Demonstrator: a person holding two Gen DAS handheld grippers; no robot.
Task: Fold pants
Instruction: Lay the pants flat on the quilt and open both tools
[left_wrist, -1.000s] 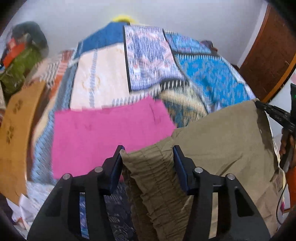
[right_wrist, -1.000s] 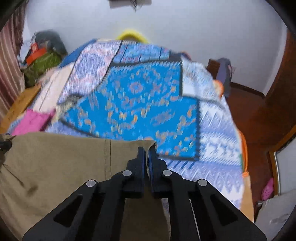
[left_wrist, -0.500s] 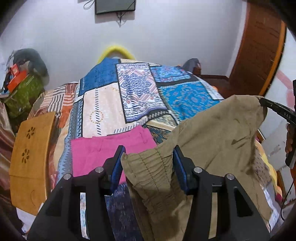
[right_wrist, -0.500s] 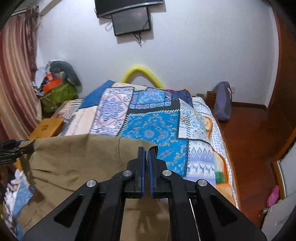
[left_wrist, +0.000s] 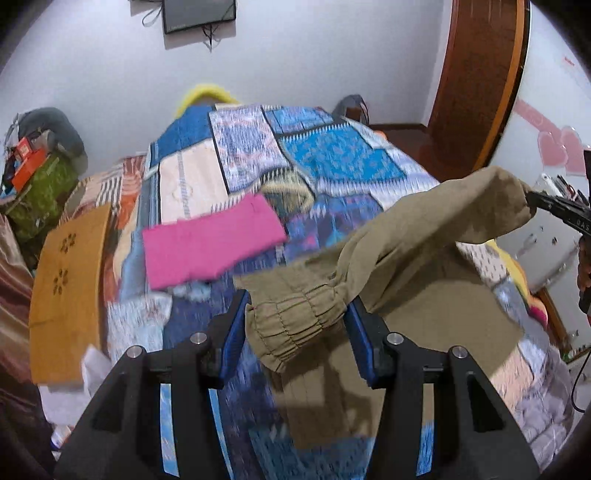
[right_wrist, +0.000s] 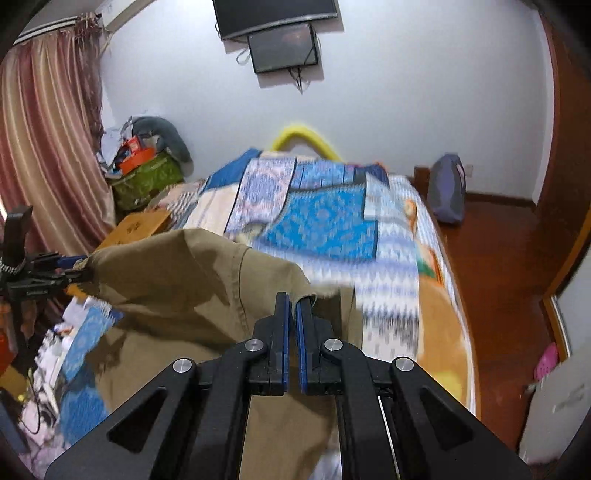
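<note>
The olive-khaki pants (left_wrist: 424, 266) hang in the air over the bed, stretched between my two grippers. My left gripper (left_wrist: 297, 314) is shut on the gathered elastic waistband (left_wrist: 295, 321) at one end. My right gripper (right_wrist: 291, 306) is shut on the other top corner of the pants (right_wrist: 184, 280). In the left wrist view the right gripper (left_wrist: 554, 208) holds that corner up at the far right. In the right wrist view the left gripper (right_wrist: 70, 271) shows at the far left. The rest of the pants droops below both.
A bed with a blue patchwork quilt (right_wrist: 325, 225) lies ahead. A folded pink cloth (left_wrist: 210, 240) lies on the quilt. A wooden board (left_wrist: 66, 288) leans at the bed's left. Bags (right_wrist: 147, 173) pile in the left corner. A wooden door (left_wrist: 480, 85) stands right.
Both grippers have lifted the pants higher off the bed. The span between them now sags and twists, and the right corner sits farther from the waistband.
</note>
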